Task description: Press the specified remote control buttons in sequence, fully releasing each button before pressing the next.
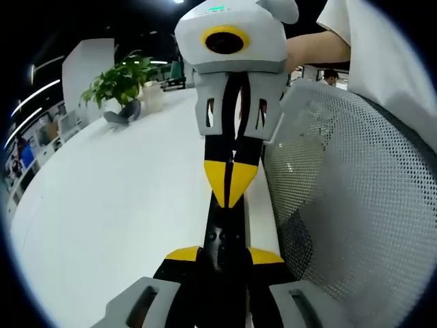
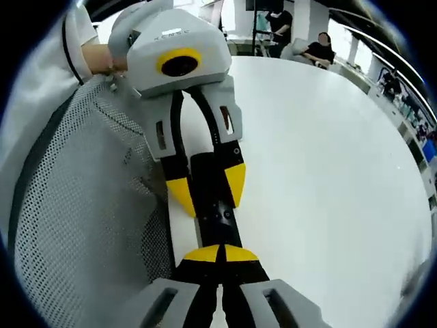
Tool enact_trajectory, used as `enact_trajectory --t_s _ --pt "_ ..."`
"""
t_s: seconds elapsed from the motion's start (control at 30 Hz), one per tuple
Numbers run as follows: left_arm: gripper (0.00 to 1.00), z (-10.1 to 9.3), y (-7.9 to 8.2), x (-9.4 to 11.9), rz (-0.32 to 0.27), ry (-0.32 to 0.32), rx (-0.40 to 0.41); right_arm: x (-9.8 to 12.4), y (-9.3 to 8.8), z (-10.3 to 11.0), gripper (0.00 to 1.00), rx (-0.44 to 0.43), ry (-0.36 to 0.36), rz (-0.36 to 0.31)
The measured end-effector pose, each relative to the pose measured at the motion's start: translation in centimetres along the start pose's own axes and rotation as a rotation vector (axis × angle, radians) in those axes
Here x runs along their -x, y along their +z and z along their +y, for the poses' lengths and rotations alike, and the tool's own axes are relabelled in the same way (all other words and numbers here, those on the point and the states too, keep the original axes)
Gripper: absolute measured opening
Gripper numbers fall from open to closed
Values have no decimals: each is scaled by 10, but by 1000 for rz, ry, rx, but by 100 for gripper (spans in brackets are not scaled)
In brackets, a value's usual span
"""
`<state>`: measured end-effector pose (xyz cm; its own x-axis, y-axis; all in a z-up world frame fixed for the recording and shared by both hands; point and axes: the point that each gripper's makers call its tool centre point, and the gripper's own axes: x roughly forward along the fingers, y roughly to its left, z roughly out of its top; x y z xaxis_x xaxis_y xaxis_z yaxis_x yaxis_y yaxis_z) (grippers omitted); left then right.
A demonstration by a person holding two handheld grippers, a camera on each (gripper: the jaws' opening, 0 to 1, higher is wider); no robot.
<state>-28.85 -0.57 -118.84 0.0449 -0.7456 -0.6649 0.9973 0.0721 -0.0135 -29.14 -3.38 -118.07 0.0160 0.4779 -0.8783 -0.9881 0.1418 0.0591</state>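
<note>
Left gripper (image 1: 217, 254) clamps slim black remote control (image 2: 215, 208) at white table (image 1: 123, 205) edge; right gripper (image 2: 220, 253) pinched shut, tips over its near end; buttons unreadable.

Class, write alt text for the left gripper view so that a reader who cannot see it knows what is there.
A black remote is held between the left gripper's yellow-tipped jaws, while the right gripper points back with its tips closed at the remote's far end. They meet at the edge of a white table, with a mesh chair back on the right and a potted plant far off.
</note>
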Motion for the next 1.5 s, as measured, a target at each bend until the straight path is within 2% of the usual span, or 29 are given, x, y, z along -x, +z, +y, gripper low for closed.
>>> enact_trajectory --t_s 0.17,0.2,0.27,0.4,0.63,0.7,0.8,0.83,0.9,1.0,1.23,1.43,1.47,1.5 --pt "25 0 0 0 0 0 0 0 -1 0 0 70 -28 44" --pt "25 0 0 0 0 -1 -1 -1 0 -1 0 117 -44 52" --pt "25 0 0 0 -1 -2 -2 -1 0 0 0 157 -61 62" --pt "25 0 0 0 3 -2 -4 -2 1 -2 0 148 -57 60" --pt "25 0 0 0 13 -2 -3 -3 2 -3 0 41 -27 11" --pt "25 0 0 0 15 -2 -3 -2 2 -3 0 38 -26 1" --pt "25 0 -1 0 18 -1 -3 0 1 -2 0 33 -1 -62" --pt "25 0 -1 0 19 0 -2 1 2 -1 0 16 25 -97" --pt "25 0 -1 0 20 0 -1 1 2 -2 0 -65 36 -116" --pt "25 0 -1 0 18 0 1 3 7 0 0 13 11 -115" --pt "25 -1 0 0 16 -1 1 -6 10 3 0 34 22 -94" --pt "25 -1 0 1 11 -1 -2 -8 11 3 0 100 15 -35" --pt "25 -1 0 1 9 -2 -3 -8 11 2 0 88 17 -32" --pt "25 -1 0 1 6 -1 -2 -7 10 3 0 19 22 -25"
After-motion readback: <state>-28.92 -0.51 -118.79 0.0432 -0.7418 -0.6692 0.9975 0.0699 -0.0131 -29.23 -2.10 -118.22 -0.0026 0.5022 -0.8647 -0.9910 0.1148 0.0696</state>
